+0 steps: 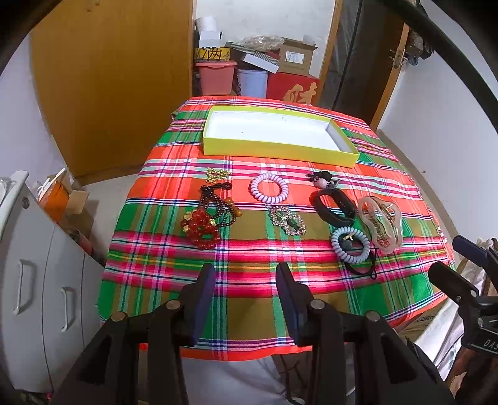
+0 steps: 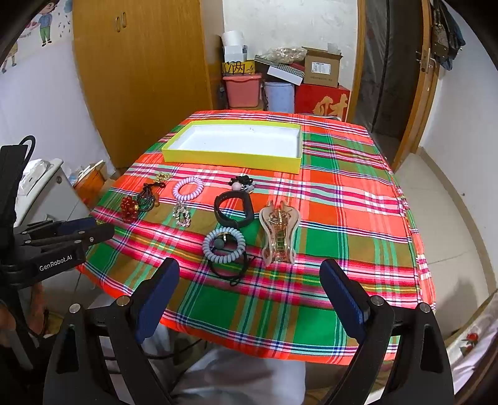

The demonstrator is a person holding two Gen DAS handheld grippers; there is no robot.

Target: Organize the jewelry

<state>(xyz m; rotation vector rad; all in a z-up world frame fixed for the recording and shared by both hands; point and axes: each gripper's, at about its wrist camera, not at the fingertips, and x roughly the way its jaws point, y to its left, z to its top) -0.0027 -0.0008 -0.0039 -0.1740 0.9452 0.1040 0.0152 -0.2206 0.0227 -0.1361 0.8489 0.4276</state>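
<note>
A yellow box (image 1: 280,149) with a white inside stands empty near the tabletop's (image 1: 249,296) far edge. The jewelry (image 1: 274,205) lies loose mid-tabletop. Both the left hand-held gripper (image 1: 246,299) and the right hand-held gripper (image 2: 249,299) hang over the near edge, jaws apart, holding nothing. Only the right view shows a wall cartoon (image 2: 43,25).
</note>
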